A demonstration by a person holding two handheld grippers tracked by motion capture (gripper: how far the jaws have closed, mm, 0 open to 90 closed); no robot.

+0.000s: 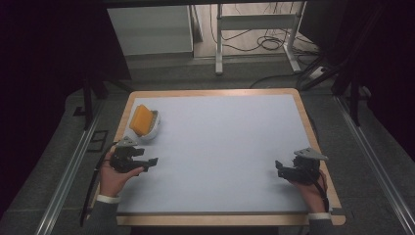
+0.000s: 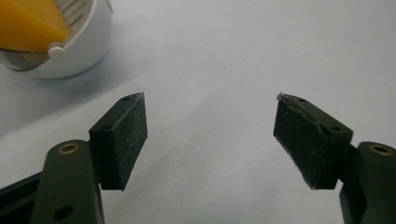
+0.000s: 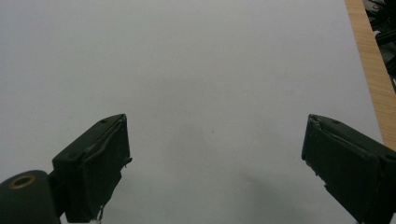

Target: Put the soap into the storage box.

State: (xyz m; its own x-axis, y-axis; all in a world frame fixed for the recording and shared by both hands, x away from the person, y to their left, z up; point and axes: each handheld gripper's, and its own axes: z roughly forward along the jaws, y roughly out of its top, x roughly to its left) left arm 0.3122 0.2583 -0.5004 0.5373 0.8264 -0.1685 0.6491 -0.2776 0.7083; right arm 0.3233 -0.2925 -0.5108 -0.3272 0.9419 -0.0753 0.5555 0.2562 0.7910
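A yellow sponge point(image 1: 141, 119) rests in a white bowl point(image 1: 152, 130) near the table's far left corner. In the left gripper view the sponge point(image 2: 28, 25) and the bowl point(image 2: 84, 46) sit at the upper left. My left gripper point(image 1: 152, 161) hovers just in front of the bowl, held in a hand, its jaws wide apart and nothing between them point(image 2: 210, 135). My right gripper point(image 1: 278, 167) is at the table's right side near the front, also open and empty point(image 3: 215, 158), facing bare mat.
A pale grey mat point(image 1: 220, 147) covers the wooden table point(image 1: 313, 137). The wooden edge point(image 3: 371, 70) runs along the right of the right gripper view. Beyond the table stand a white desk frame point(image 1: 254, 34), cables and dark curtains.
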